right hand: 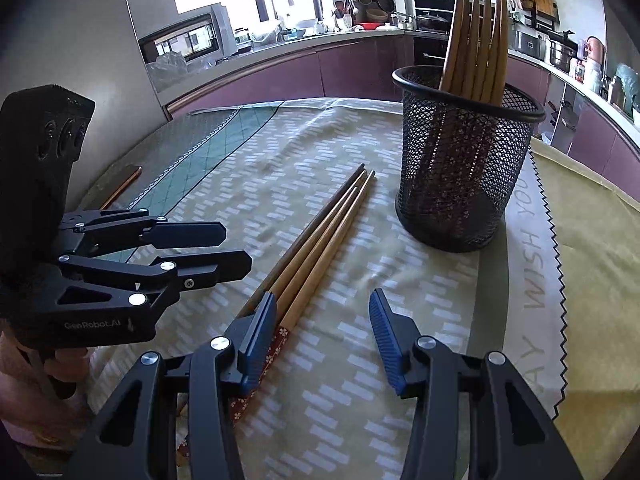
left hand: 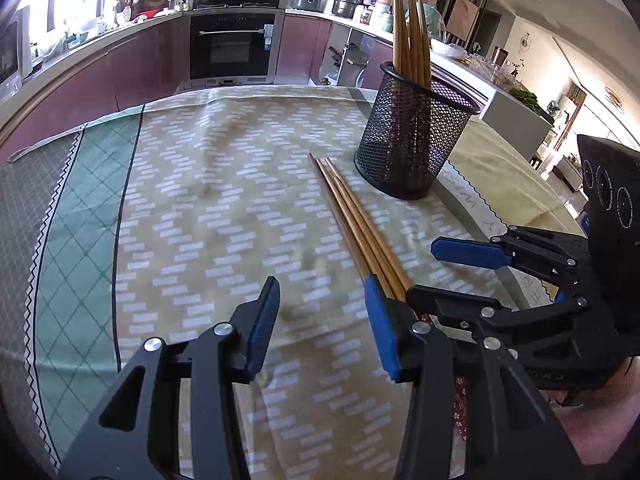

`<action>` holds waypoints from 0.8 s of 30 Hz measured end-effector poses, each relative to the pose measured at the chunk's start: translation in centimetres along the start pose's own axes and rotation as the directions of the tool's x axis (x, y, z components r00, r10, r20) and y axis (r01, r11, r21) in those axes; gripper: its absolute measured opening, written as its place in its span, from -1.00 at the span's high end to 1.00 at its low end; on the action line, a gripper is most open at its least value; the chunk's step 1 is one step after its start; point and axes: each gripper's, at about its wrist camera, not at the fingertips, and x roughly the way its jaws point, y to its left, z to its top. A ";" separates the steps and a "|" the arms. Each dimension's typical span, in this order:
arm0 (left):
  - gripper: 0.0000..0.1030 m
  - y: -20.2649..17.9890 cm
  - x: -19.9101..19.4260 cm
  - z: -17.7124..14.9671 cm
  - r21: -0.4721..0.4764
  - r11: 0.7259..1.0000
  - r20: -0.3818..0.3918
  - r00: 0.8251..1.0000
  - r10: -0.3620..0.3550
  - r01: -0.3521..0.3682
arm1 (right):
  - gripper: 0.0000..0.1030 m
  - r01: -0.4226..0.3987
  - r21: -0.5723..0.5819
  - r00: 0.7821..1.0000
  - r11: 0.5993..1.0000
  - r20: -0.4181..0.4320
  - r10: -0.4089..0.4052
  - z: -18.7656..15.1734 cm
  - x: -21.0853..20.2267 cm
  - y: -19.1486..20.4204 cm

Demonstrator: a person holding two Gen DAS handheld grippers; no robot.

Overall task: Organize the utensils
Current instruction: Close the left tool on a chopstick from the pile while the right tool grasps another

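Observation:
Three wooden chopsticks [left hand: 352,216] lie side by side on the patterned tablecloth; they also show in the right wrist view [right hand: 320,236]. A black mesh holder [left hand: 412,140] stands behind them with several chopsticks upright in it, seen too in the right wrist view [right hand: 460,160]. My left gripper [left hand: 324,320] is open and empty, its right finger beside the lying chopsticks' near ends. My right gripper [right hand: 320,336] is open and empty, its left finger over their patterned ends. Each gripper also shows in the other's view: the right [left hand: 436,272], the left [right hand: 236,248].
The tablecloth [left hand: 224,216] covers the table, with a yellow cloth [right hand: 592,240] lettered along its zigzag edge at the right. A phone-like flat object [right hand: 124,184] lies at the left table edge. Kitchen counters and an oven [left hand: 232,48] stand beyond.

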 end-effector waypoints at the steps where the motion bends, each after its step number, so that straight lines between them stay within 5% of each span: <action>1: 0.15 0.0 -0.1 -0.1 0.001 1.000 0.000 1.000 -0.001 0.001 | 0.11 0.003 -0.003 1.000 1.000 -0.002 -0.003 0.0 0.0 0.0; 24: 0.14 -1.5 1.8 0.8 0.059 0.998 -0.027 1.000 -0.003 0.004 | 0.17 0.030 0.017 0.999 0.999 -0.021 -0.029 0.3 0.4 -0.7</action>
